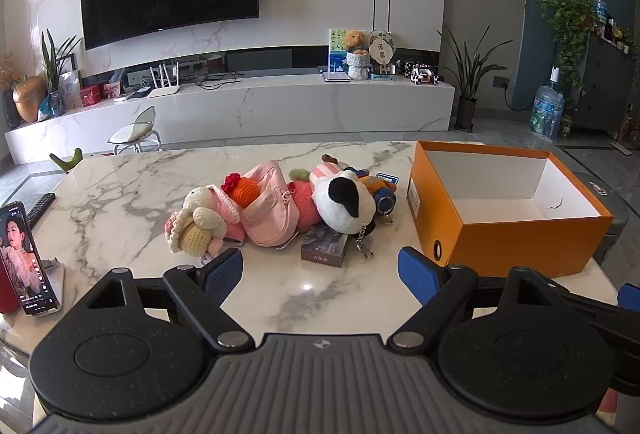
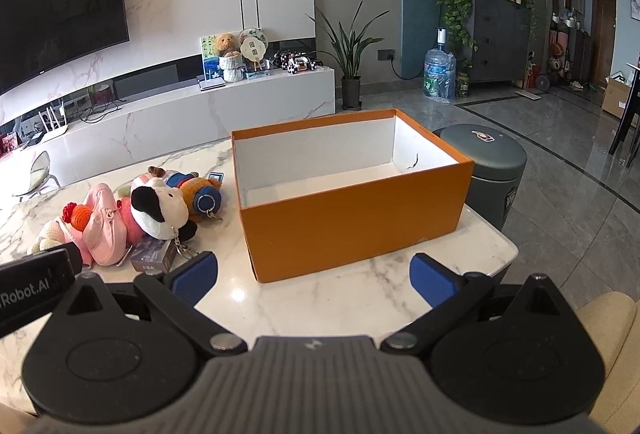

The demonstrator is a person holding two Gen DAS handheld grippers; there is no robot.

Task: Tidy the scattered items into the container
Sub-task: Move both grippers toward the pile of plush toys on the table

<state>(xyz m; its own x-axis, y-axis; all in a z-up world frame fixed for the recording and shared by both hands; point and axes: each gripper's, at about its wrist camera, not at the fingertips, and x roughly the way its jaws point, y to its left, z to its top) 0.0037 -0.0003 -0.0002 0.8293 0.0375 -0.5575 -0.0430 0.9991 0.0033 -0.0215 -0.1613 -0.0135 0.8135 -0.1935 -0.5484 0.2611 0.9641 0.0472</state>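
Observation:
A heap of soft toys lies on the marble table (image 1: 120,202): a crocheted cream doll (image 1: 198,224), a pink pouch (image 1: 270,208) with an orange crochet ball (image 1: 246,190), a black-and-white plush (image 1: 346,204) with a key clip, and a small dark card box (image 1: 326,244). To their right stands an open orange box (image 1: 508,234), white inside and bare. My left gripper (image 1: 320,274) hovers open just in front of the heap, nothing between its blue pads. My right gripper (image 2: 314,280) is open before the orange box (image 2: 352,226); the black-and-white plush (image 2: 160,212) lies to its left.
A phone (image 1: 26,260) leans upright at the table's left edge, with a remote (image 1: 40,208) behind it. A grey round bin (image 2: 492,170) stands off the table's right corner, behind the box. A TV wall and low cabinet lie beyond the table.

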